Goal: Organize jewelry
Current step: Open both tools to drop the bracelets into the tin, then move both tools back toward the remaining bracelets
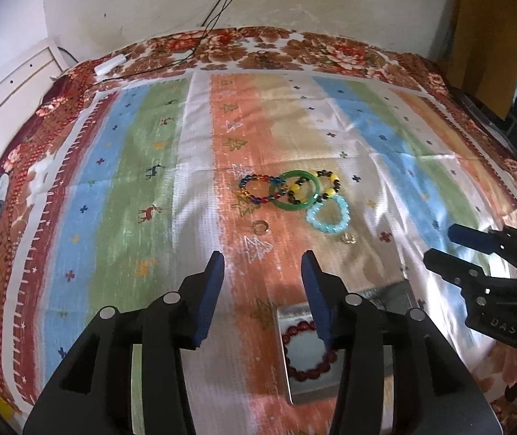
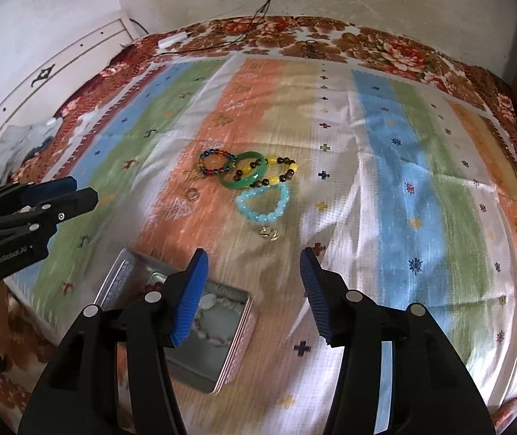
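A cluster of jewelry lies mid-cloth: a multicolour bead bracelet (image 1: 258, 189), a green bangle (image 1: 296, 191), a yellow-and-dark bead bracelet (image 1: 327, 185) and a light blue bead bracelet (image 1: 328, 214). A ring (image 1: 260, 226) and a small gold piece (image 1: 348, 238) lie nearer. An open metal tin (image 2: 185, 311) holds a dark red bead bracelet (image 1: 309, 351) and a pale bead bracelet (image 2: 214, 320). My left gripper (image 1: 262, 261) is open and empty above the tin. My right gripper (image 2: 254, 259) is open and empty, short of the blue bracelet (image 2: 263, 204).
A striped cloth (image 1: 149, 181) covers a floral-edged table (image 1: 331, 50) against a wall. A white adapter (image 1: 110, 64) with black cables lies at the far left edge. The right gripper shows at the right of the left wrist view (image 1: 439, 244).
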A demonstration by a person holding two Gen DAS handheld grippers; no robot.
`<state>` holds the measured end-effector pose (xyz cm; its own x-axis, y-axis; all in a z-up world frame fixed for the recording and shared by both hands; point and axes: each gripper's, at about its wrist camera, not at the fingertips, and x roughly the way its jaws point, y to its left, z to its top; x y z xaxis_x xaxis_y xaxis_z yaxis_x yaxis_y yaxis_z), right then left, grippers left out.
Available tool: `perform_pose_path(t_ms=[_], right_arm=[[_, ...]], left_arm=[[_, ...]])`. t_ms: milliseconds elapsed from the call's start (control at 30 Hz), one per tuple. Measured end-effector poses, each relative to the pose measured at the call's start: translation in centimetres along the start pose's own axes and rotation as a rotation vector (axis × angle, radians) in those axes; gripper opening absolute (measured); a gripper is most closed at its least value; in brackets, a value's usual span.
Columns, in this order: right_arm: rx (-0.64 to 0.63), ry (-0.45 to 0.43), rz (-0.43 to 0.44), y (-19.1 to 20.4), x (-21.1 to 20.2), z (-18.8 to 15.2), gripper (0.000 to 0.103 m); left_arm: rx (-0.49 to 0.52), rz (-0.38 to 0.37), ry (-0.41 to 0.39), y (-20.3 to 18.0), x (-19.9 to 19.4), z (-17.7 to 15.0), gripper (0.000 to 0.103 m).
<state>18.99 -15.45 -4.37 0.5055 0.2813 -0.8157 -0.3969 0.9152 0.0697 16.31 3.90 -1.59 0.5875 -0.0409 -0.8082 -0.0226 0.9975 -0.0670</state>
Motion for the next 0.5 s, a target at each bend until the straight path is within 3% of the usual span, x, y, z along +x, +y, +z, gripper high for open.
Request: perform_pose_path(t_ms=[133,500], right_arm=[[0.013,0.003,-0.015,-0.5,1.0,0.7,0.057],[0.035,0.007,-0.035,-1.4,3.1,2.5,0.057]], left_arm=[[-0.042,-0.043,0.021,0.8,0.8,0.8,0.044],[-0.015,-0.025,0.035,0.4,3.2,2.8,0.046]])
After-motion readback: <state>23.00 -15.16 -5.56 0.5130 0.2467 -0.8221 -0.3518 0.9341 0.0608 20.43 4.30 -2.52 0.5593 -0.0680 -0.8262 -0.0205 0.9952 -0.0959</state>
